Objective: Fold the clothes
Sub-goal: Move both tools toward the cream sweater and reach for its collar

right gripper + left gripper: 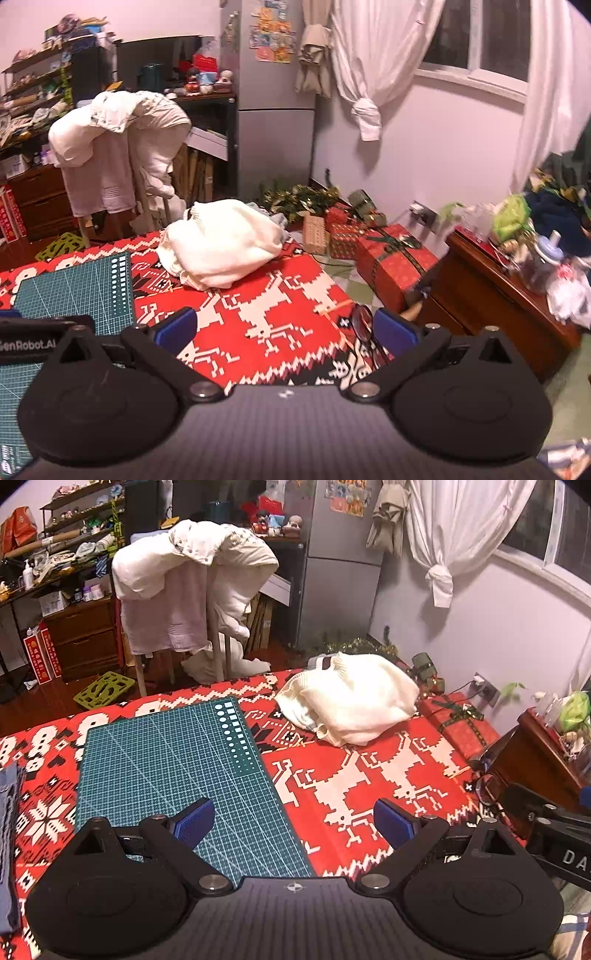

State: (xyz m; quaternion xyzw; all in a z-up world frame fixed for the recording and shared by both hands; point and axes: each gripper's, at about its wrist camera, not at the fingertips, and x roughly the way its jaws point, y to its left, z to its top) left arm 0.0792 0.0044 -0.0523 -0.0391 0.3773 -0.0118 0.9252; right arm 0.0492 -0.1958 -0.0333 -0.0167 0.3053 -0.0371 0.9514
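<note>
While the left gripper (pixel 293 821) and right gripper (pixel 284 328) hovered with jaws spread wide — nothing held — the white sweater (pixel 354 701) lay crumpled on the red tablecloth (pixel 369 775).

both wrist views low over table, sharing sweater (pixel 351 698) (pixel 225 243).

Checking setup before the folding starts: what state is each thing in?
Left gripper: open, empty.
Right gripper: open, empty.
White sweater: crumpled heap, unfolded, on the red blanket.
Cutting mat: flat, bare.
Glasses: lying at the blanket's edge.
Curtain: knotted.
</note>
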